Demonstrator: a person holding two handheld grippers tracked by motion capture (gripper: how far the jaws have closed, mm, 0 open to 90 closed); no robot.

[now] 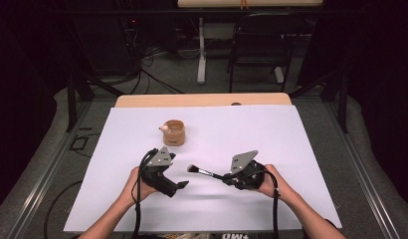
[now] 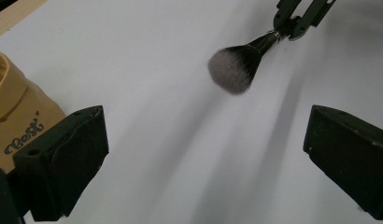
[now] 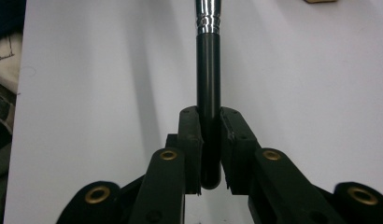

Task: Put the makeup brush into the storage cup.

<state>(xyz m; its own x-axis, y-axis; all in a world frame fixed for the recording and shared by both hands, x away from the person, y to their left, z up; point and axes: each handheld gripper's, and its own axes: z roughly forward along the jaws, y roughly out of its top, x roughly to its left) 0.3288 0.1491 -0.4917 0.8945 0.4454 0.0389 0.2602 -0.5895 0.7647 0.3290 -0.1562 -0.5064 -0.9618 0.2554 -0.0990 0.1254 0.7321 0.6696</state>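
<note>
Well inboard, brush [image 1: 201, 172] over sheet [image 1: 271, 134]

Lab: black curtains [image 1: 23, 74], floor cables [image 1: 147, 74]

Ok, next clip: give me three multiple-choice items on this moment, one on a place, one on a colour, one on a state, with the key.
1. Where does the cup stand?
A. On the white sheet, beyond the left gripper
B. On the floor beside the chair
C. Between the right gripper's jaws

2. What colour is the brush head?
A. Bright red
B. Grey-white with dark tips
C. Green

3. How do the jaws of the right gripper stand?
A. Wide open with nothing between them
B. Shut on the cup
C. Shut on the brush handle

Key: 1 A, the high view shows the tan cup on the sheet past the left gripper; 2 B, the left gripper view shows pale bristles darkening at the ends; 3 C, the right gripper view shows both jaws pressed against the black handle.
</note>
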